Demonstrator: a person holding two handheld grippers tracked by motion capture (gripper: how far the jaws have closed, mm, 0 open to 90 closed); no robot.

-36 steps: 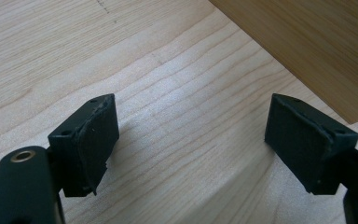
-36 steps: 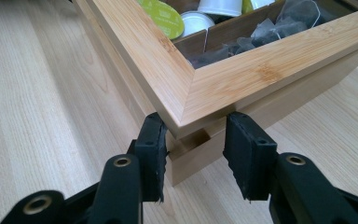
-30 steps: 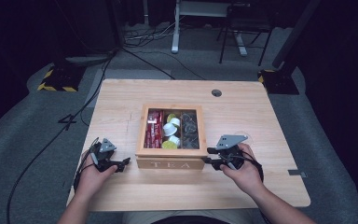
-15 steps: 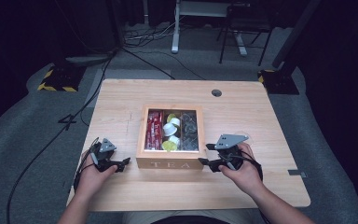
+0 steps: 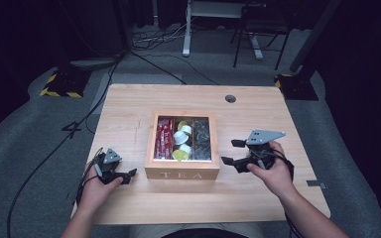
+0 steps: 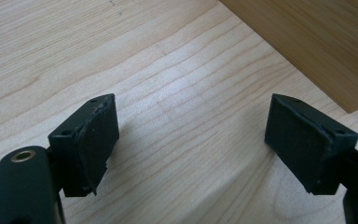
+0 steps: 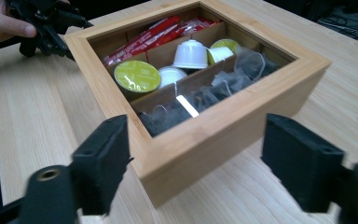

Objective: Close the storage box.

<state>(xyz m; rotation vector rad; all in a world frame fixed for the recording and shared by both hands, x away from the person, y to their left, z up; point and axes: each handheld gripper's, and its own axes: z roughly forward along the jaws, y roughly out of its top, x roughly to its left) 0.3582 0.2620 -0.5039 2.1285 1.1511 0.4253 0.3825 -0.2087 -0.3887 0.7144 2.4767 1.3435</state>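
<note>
A wooden tea box (image 5: 182,174) marked TEA stands mid-table, its framed window top showing red packets (image 5: 164,138), white and green capsules (image 5: 181,141) and dark sachets (image 5: 201,139). My left gripper (image 5: 129,174) rests low on the table just left of the box's front corner, open, with bare wood between its jaws (image 6: 191,130). My right gripper (image 5: 230,152) hovers at the box's right side, open. In the right gripper view its jaws (image 7: 196,163) straddle the near corner of the box (image 7: 223,126) without touching it.
The light wooden table (image 5: 258,106) has a cable hole (image 5: 230,98) at the back right. A cable trails off the table's left edge (image 5: 87,178). Beyond the table are grey floor and dark stands. The left hand and its gripper (image 7: 46,23) lie beyond the box.
My right gripper has lifted and shifted slightly right and away from the box's front corner. The left gripper has stayed where it was.
</note>
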